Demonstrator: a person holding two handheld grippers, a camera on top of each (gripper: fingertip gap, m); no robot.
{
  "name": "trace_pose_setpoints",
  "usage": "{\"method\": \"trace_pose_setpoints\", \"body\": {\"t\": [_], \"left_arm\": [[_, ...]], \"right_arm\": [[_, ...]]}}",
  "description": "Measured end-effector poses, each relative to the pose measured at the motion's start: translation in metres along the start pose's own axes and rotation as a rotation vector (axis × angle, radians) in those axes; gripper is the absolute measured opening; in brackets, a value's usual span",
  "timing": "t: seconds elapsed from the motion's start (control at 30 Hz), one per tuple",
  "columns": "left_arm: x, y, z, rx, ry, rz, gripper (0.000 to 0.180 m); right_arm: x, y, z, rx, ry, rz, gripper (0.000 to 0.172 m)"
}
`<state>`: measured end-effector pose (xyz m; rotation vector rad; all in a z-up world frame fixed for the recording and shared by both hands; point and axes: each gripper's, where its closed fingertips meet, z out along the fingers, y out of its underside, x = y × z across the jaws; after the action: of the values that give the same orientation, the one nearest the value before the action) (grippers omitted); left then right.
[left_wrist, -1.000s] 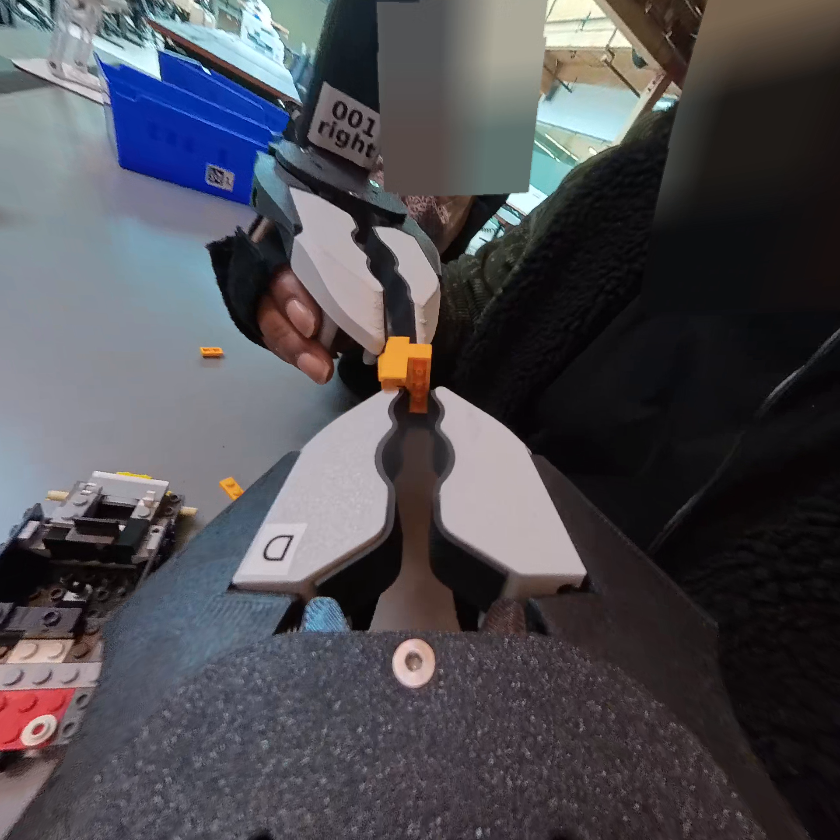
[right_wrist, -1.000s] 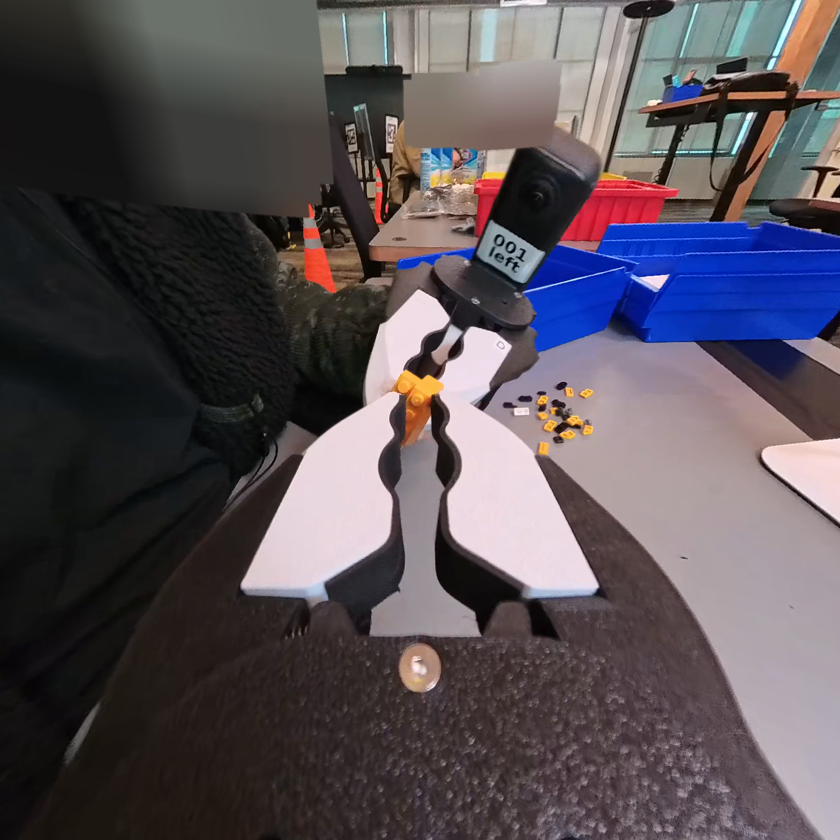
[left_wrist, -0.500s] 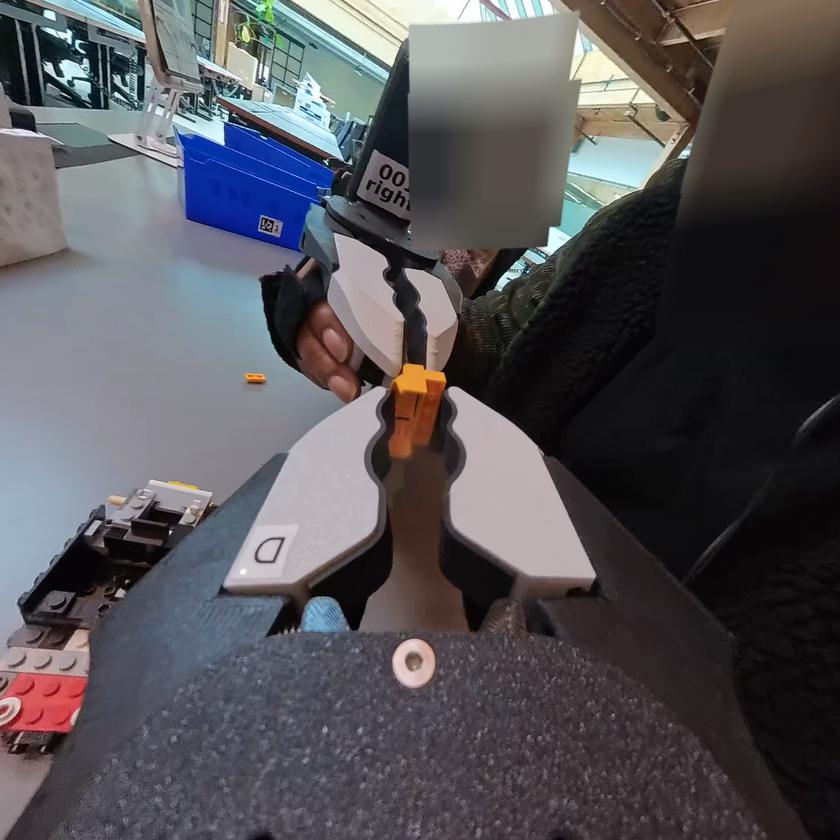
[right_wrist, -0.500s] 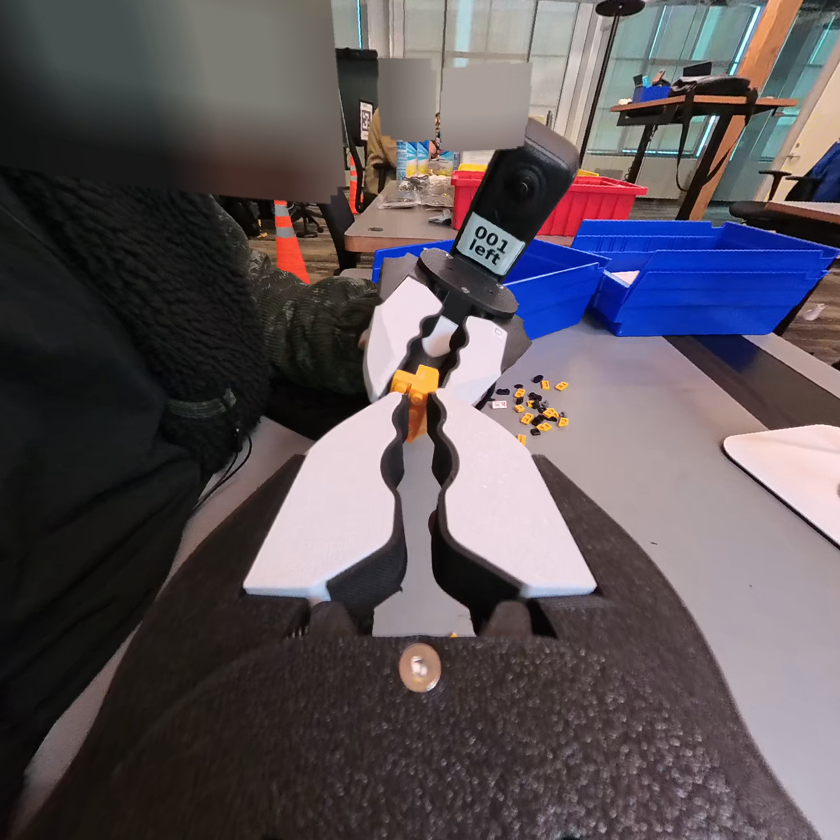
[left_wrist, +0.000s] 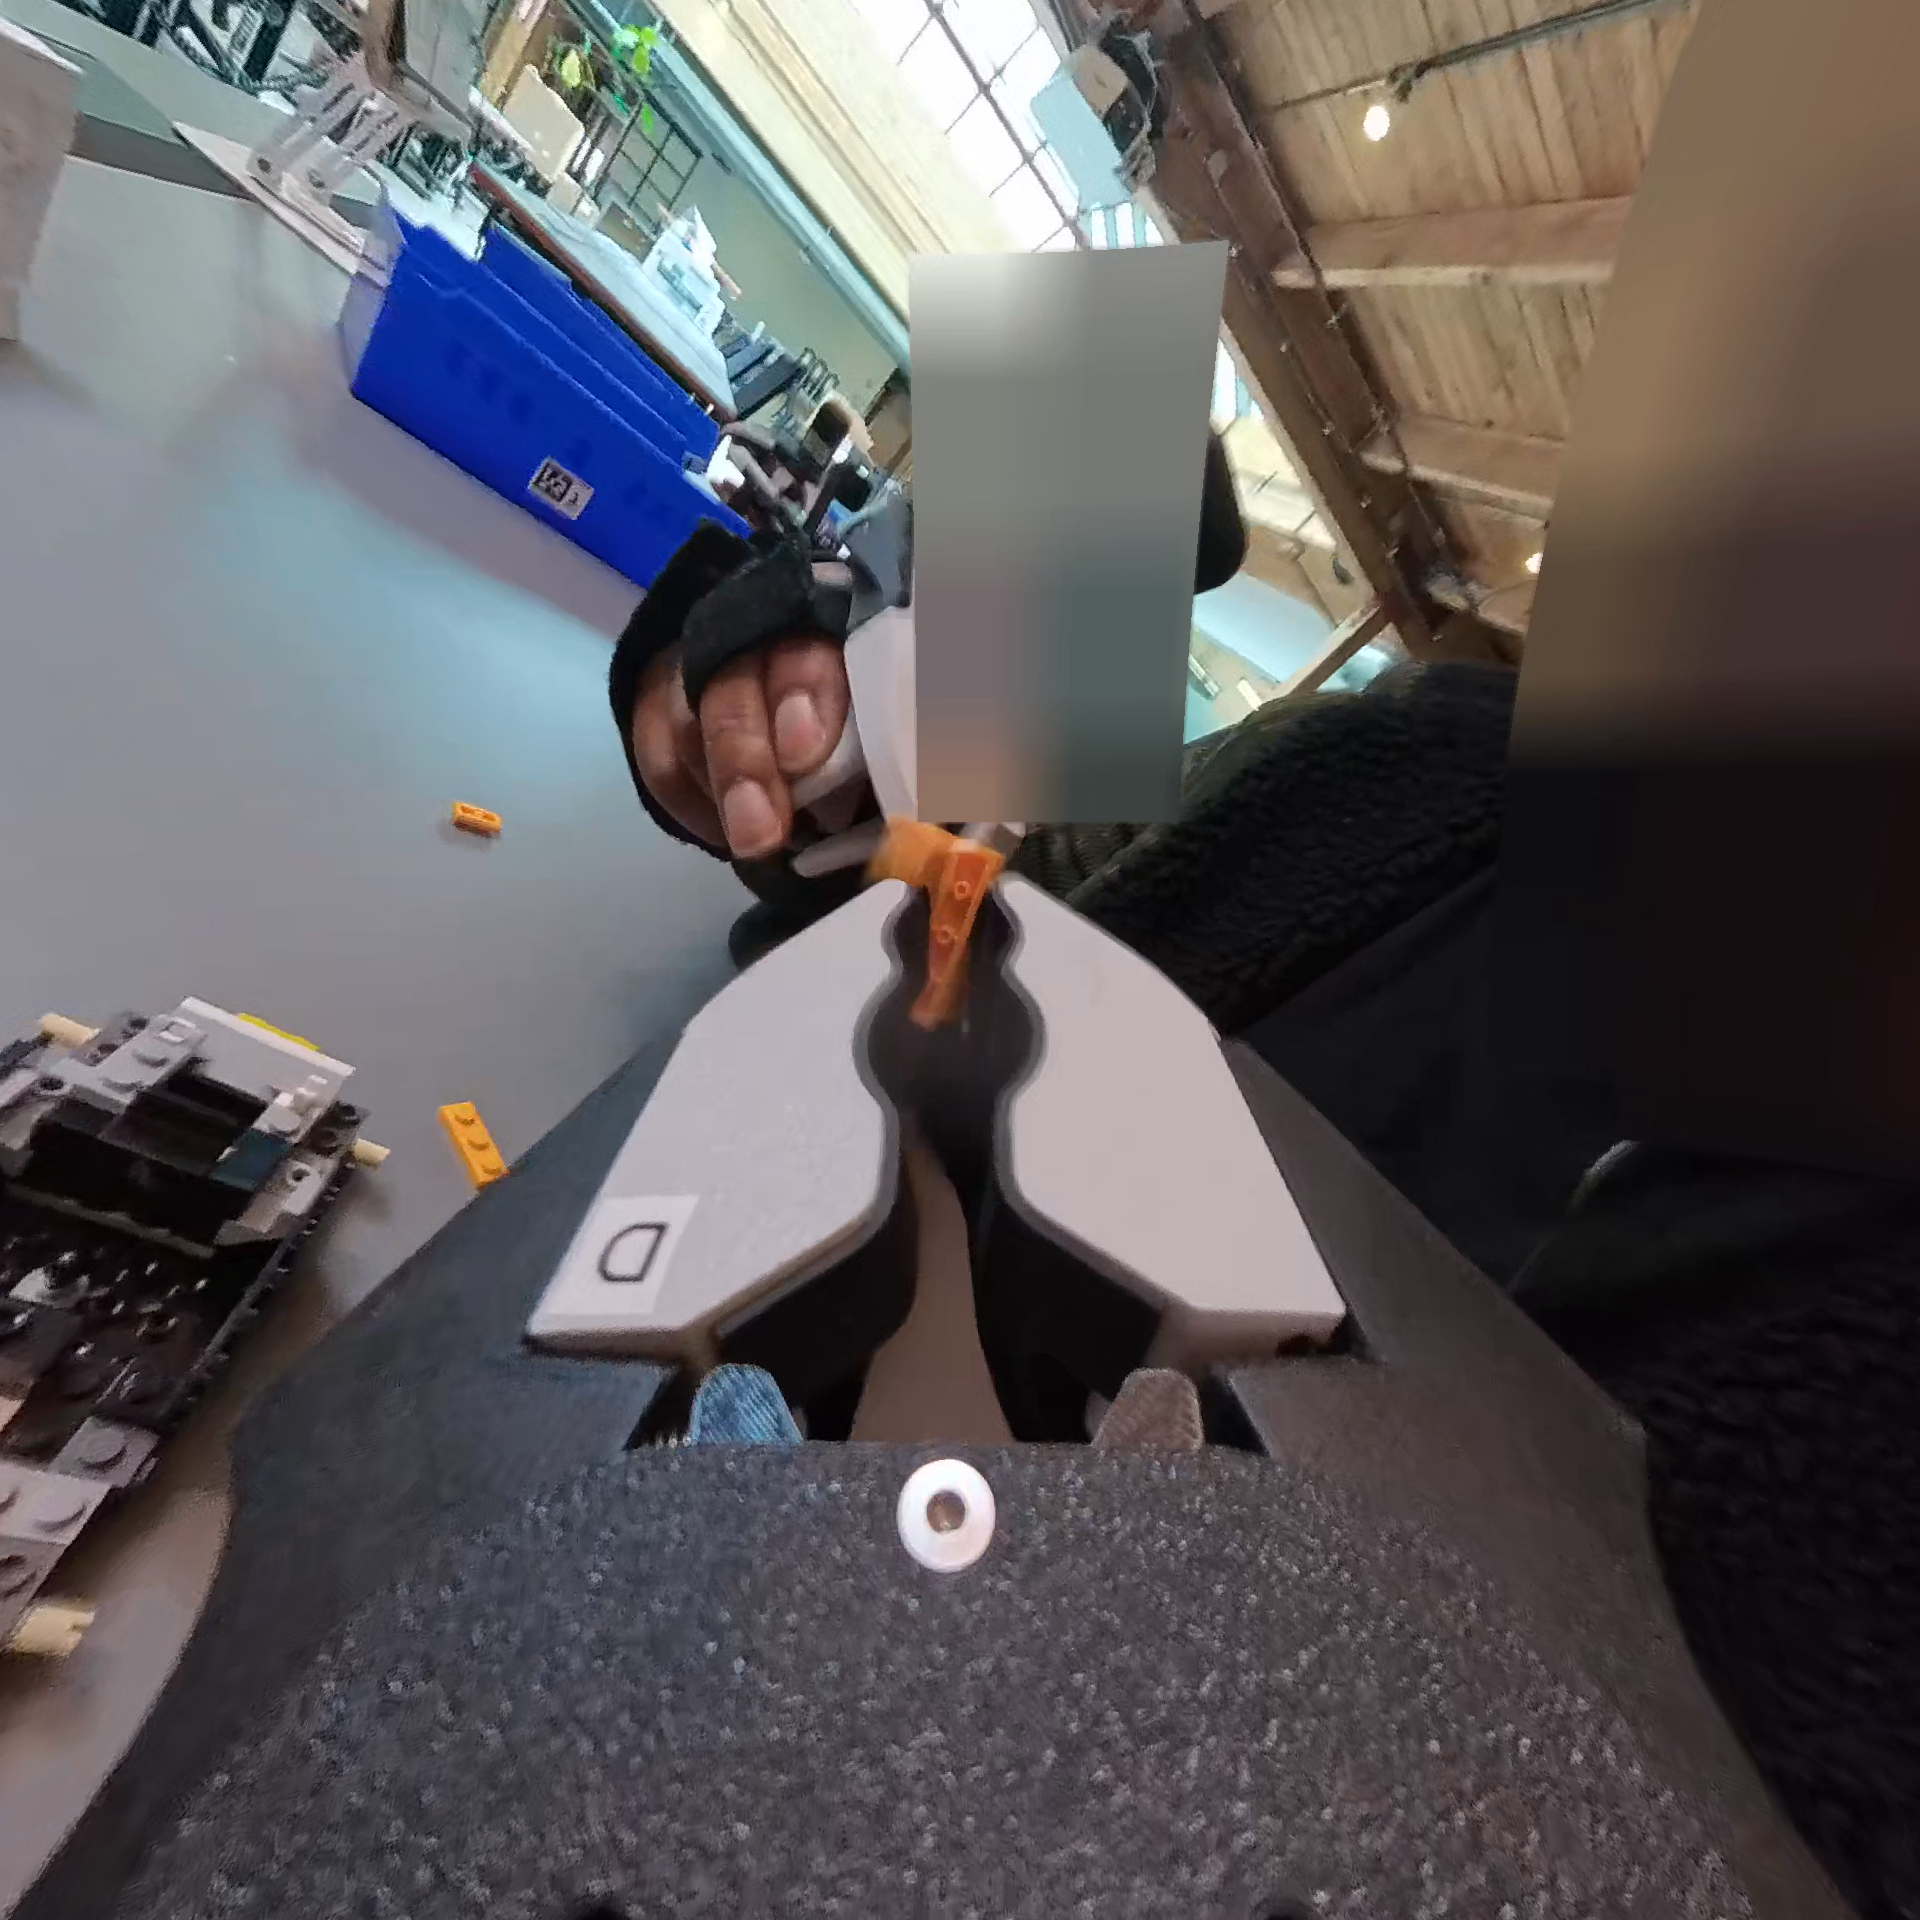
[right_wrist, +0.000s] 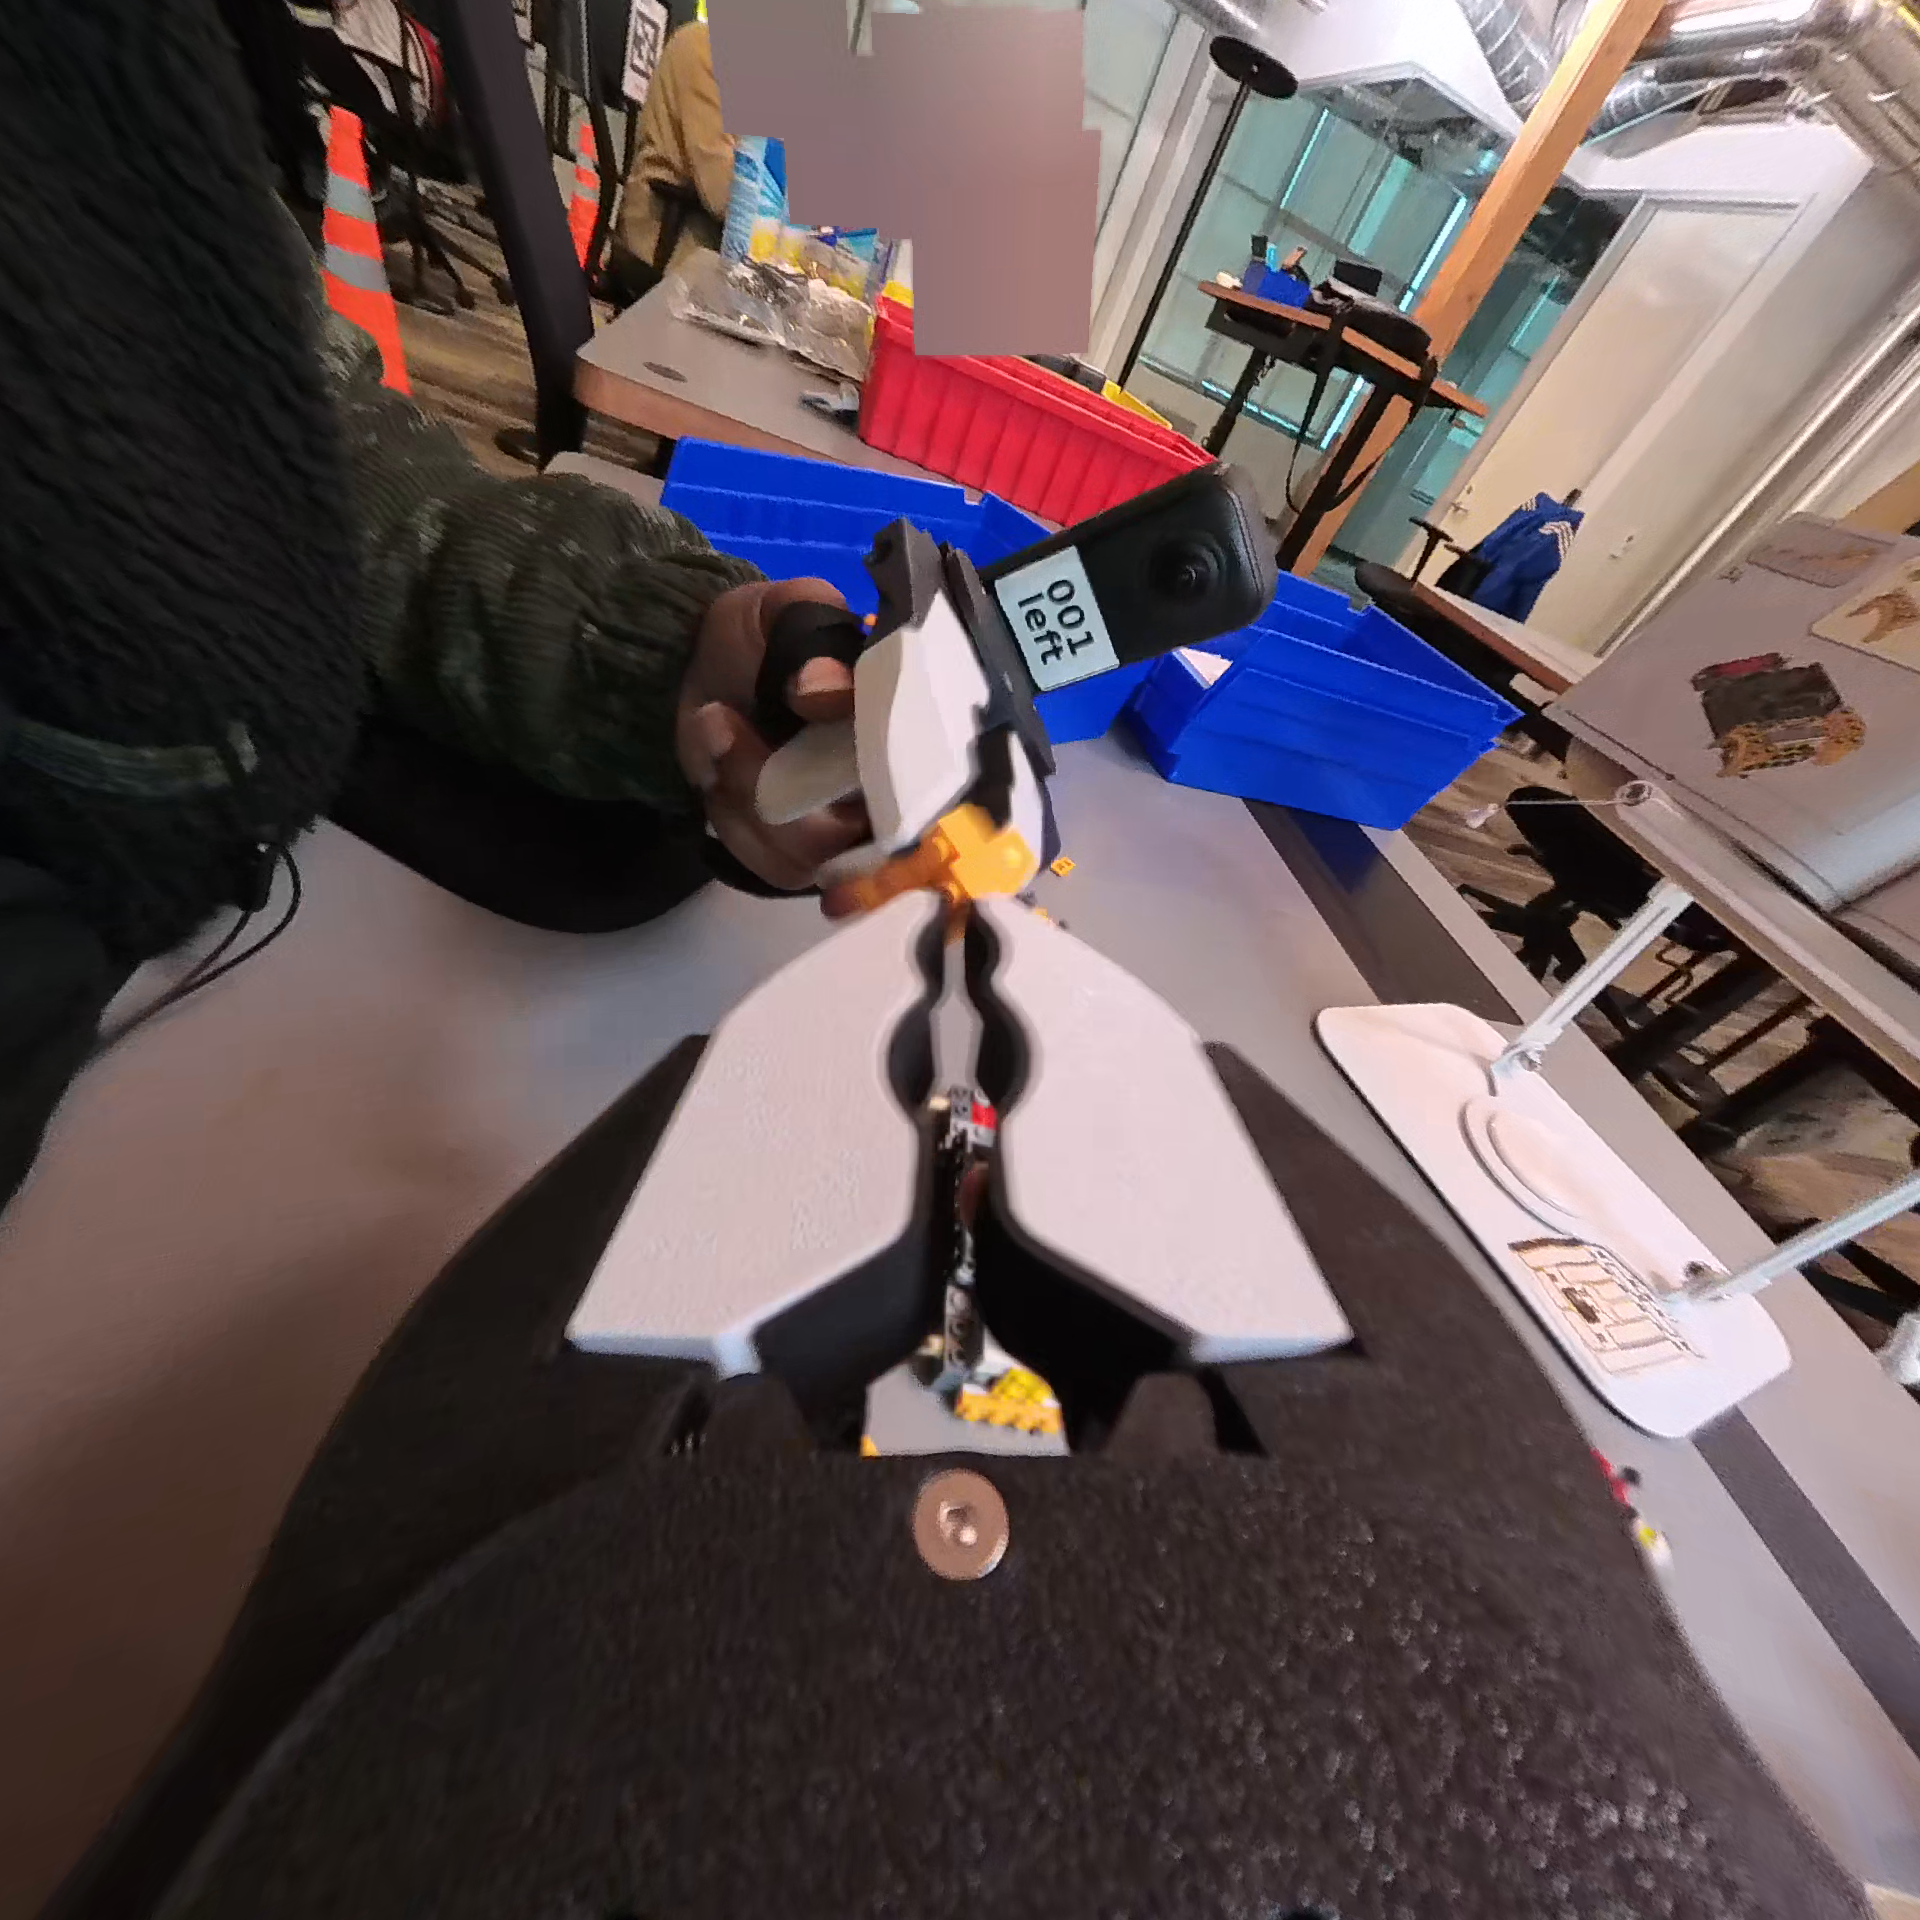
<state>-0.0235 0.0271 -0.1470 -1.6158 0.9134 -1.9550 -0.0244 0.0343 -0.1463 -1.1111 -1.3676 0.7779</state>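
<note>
A: We are looking along the left hand-held gripper (left_wrist: 948, 914), and its fingers are pinching an orange plate (left_wrist: 951, 940) edge-on, with the plate running down into the gap between the pads.

B: Agreed. At 12 o'clock from it we are seeing a yellow-orange bracket (left_wrist: 902, 852) joined to the plate's far end, and the right hand-held gripper's body is sitting under a blurred patch there. A hand (left_wrist: 748, 748) in a black glove is gripping it.

A: From the right view, we are seeing the right hand-held gripper (right_wrist: 956, 914) with its fingers pressed nearly together on the thin orange piece at their tips. Whether that is the plate's edge we cannot tell for sure.

B: The bracket (right_wrist: 977, 847) is sitting just past those tips, touching the left gripper's white fingers (right_wrist: 914, 727). So the joined orange part is hanging in the air between the two grippers, above the grey worktop (left_wrist: 260, 675).

A: At 9 o'clock in the left view we are seeing a half-built brick model (left_wrist: 135, 1174), with two loose orange plates (left_wrist: 473, 1143) near it.

B: Blue bins (right_wrist: 1330, 717) are standing at 1 o'clock in the right view.
</note>
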Motion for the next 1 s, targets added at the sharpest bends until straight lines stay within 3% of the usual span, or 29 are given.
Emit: {"method": "trace_pose_setpoints", "body": {"t": [0.07, 0.13, 0.27, 0.4, 0.67, 0.83, 1.0], "left_arm": [[-0.031, -0.007, -0.016, 0.053, -0.171, -0.014, 0.008], [-0.025, -0.007, -0.015, 0.038, -0.154, 0.023, 0.008], [-0.013, -0.003, -0.007, 0.014, -0.095, 0.042, 0.008], [-0.002, 0.002, -0.001, -0.013, -0.034, 0.047, 0.008], [0.003, 0.024, 0.001, -0.172, 0.022, -0.015, 0.008], [0.001, 0.028, 0.002, -0.214, -0.044, 0.124, 0.008], [-0.003, 0.03, 0.002, -0.249, -0.124, 0.26, 0.008]], "right_arm": [[-0.014, -0.015, 0.002, 0.069, -0.065, -0.002, 0.0], [-0.011, -0.008, 0.006, 0.007, 0.006, -0.101, 0.0], [0.012, 0.002, -0.001, -0.023, 0.068, 0.001, 0.007], [0.004, 0.01, 0.006, -0.053, 0.032, 0.024, 0.018], [-0.022, 0.016, 0.006, -0.104, -0.153, 0.055, 0.011], [-0.022, 0.019, 0.005, -0.056, -0.257, 0.301, 0.015], [-0.025, 0.018, 0.006, -0.035, -0.299, 0.378, 0.015]]}}
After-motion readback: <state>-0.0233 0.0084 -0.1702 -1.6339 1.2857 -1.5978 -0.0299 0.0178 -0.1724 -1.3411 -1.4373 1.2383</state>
